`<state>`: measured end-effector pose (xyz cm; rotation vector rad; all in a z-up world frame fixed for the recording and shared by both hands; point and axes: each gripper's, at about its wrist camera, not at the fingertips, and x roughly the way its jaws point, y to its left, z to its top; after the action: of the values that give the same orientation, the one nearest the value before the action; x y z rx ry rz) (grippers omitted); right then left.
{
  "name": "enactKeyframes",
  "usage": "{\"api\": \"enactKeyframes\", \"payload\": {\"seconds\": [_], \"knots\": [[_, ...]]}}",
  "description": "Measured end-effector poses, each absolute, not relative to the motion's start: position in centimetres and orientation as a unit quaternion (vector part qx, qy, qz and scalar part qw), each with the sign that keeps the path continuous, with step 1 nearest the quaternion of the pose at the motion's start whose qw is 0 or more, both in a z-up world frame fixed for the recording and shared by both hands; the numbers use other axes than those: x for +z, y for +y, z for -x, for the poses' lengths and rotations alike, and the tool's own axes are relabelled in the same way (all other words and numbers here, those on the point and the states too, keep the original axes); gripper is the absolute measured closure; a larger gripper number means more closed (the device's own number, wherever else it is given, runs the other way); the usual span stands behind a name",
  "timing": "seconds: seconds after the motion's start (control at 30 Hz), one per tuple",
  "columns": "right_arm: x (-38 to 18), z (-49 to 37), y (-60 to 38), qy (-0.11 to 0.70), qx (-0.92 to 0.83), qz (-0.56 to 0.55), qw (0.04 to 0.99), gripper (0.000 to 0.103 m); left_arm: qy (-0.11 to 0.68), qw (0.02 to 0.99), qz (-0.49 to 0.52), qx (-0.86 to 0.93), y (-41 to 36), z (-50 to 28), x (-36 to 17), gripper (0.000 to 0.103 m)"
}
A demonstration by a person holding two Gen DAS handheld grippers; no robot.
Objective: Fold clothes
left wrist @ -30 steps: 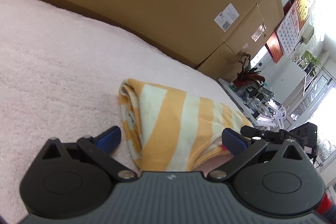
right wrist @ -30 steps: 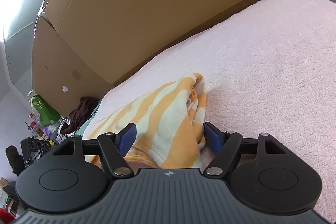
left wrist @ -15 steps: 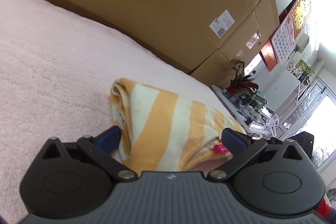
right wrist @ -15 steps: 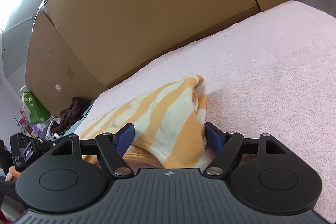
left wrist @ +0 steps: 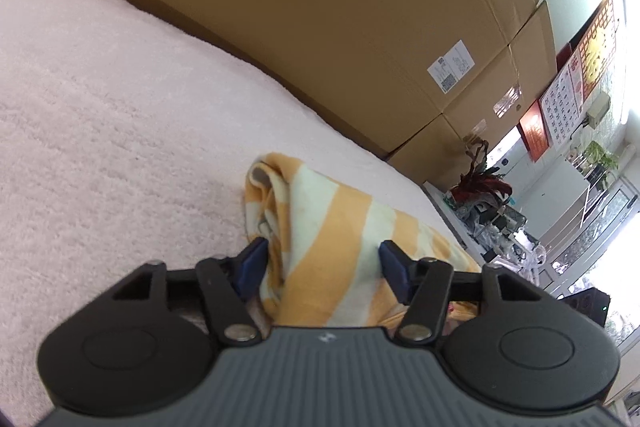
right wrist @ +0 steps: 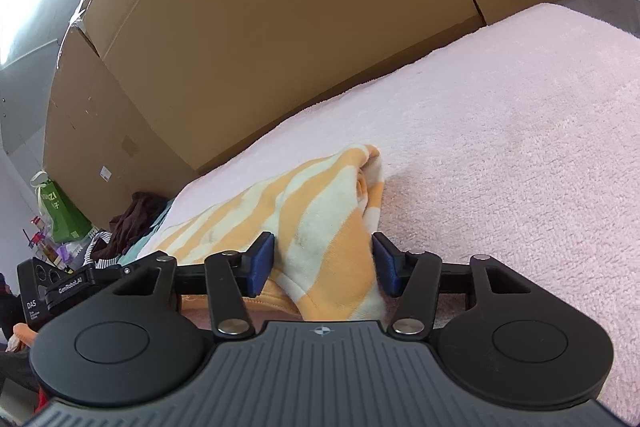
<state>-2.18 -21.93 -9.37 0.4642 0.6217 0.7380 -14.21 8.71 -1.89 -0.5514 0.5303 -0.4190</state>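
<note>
A folded garment with yellow and white stripes [left wrist: 328, 211] lies on a pink fleece blanket [left wrist: 120, 131]. My left gripper [left wrist: 322, 263] straddles its near left end, and both blue pads [left wrist: 252, 263] press into the bundle. In the right wrist view the same garment [right wrist: 304, 203] fills the gap of my right gripper [right wrist: 323, 263], whose pads [right wrist: 262, 263] squeeze the cloth from both sides. The blanket [right wrist: 500, 155] spreads out to the right. The garment's near edge is hidden behind both gripper bodies.
Large cardboard boxes [left wrist: 320, 7] wall off the far side of the blanket. A dark pile of clothes [right wrist: 132, 223] and a green bag [right wrist: 60, 211] sit past the blanket's left end. A shelf with a red plant [left wrist: 484, 187] stands to the right.
Both grippers have narrowed their fingers onto the garment, the left one much more. The cloth between the pads now bunches up higher.
</note>
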Motion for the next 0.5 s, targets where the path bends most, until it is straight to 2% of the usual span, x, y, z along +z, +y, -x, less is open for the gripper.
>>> {"api": "enactKeyframes", "payload": {"seconds": [0.07,0.2,0.3,0.37,0.43,0.5], "knots": [[-9.6,2.2,-22.1,0.295,0.361,-0.225,0.856,0.054,0.258,0.907,0.264,-0.202,8.9,14.3,-1.8,0.053],[-9.9,2.4,-22.4,0.286,0.377,-0.223,0.853,0.054,0.262,0.908,0.258,-0.201,9.3,14.4,-1.7,0.054],[-9.7,2.8,-22.3,0.279,0.379,-0.211,0.857,0.048,0.264,0.909,0.253,-0.199,9.5,14.5,-1.5,0.045],[-9.0,3.1,-22.8,0.276,0.369,-0.191,0.866,0.040,0.266,0.910,0.250,-0.198,9.7,14.6,-1.5,0.039],[-8.3,3.8,-24.3,0.247,0.336,-0.187,0.889,0.039,0.257,0.922,0.223,-0.183,10.1,15.3,-0.7,0.037],[-7.1,4.2,-25.8,0.210,0.304,-0.193,0.909,0.046,0.237,0.944,0.166,-0.156,10.3,16.3,1.0,0.037]]}}
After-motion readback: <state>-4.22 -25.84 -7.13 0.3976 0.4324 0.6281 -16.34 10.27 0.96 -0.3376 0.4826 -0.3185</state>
